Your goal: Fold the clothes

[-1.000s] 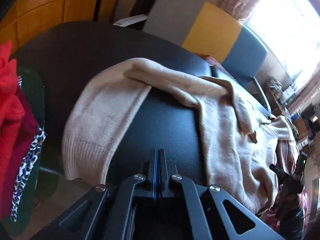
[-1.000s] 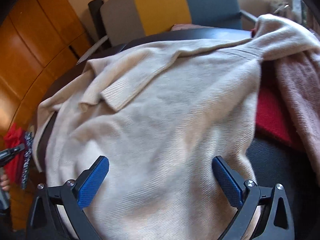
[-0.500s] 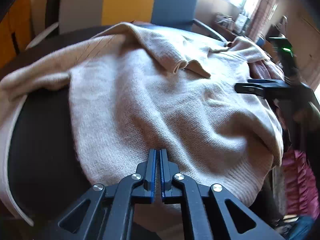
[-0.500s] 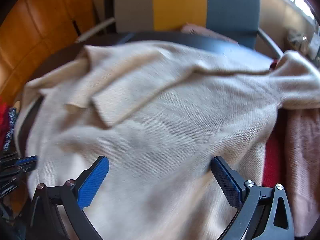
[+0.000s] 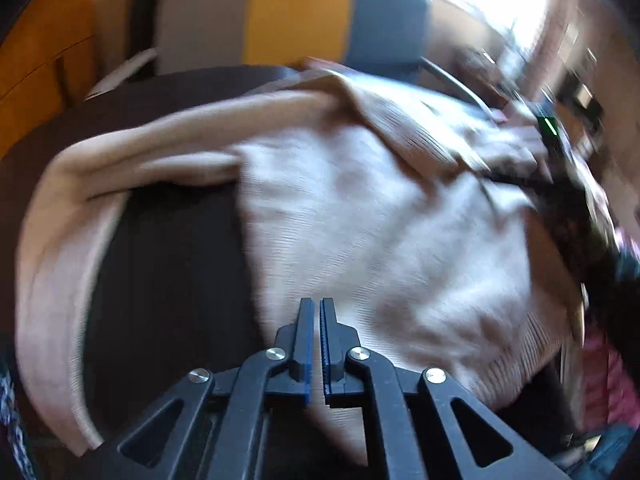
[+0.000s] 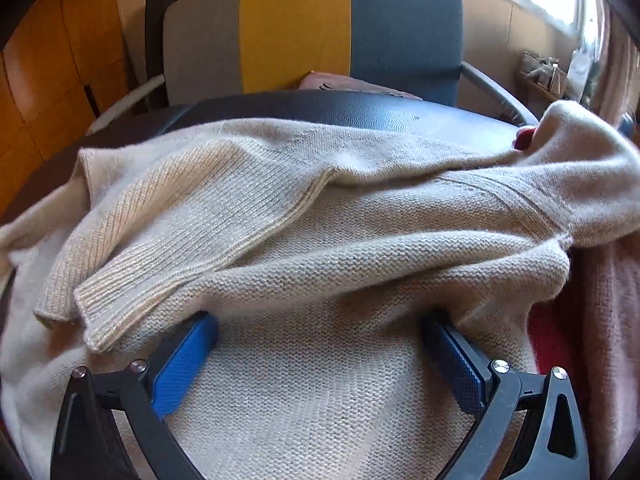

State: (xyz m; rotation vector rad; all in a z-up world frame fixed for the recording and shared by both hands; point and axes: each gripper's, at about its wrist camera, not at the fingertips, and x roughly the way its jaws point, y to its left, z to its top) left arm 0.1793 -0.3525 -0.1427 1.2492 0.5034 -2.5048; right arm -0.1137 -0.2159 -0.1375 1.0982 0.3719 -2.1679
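A beige knit sweater (image 6: pixel 340 264) lies spread on a dark table (image 6: pixel 360 112), one sleeve folded across its chest. My right gripper (image 6: pixel 320 344) is open, its blue pads pressed down into the sweater's body with a fold of knit bunched over the fingertips. In the left wrist view the sweater (image 5: pixel 380 240) is blurred, with a long sleeve trailing left. My left gripper (image 5: pixel 316 320) is shut and empty over the sweater's lower hem edge. The right gripper (image 5: pixel 560 184) shows at the right of that view, on the sweater.
A grey, yellow and blue chair (image 6: pixel 312 28) stands behind the table. Pink and red garments (image 6: pixel 580 320) lie to the right of the sweater. A patterned cloth (image 5: pixel 12 420) sits at the left edge. Wooden panels (image 6: pixel 48 64) line the left wall.
My right gripper has pushed forward and down into the sweater, bunching knit at its fingertips. My left gripper has drifted slightly; its view is blurred with motion.
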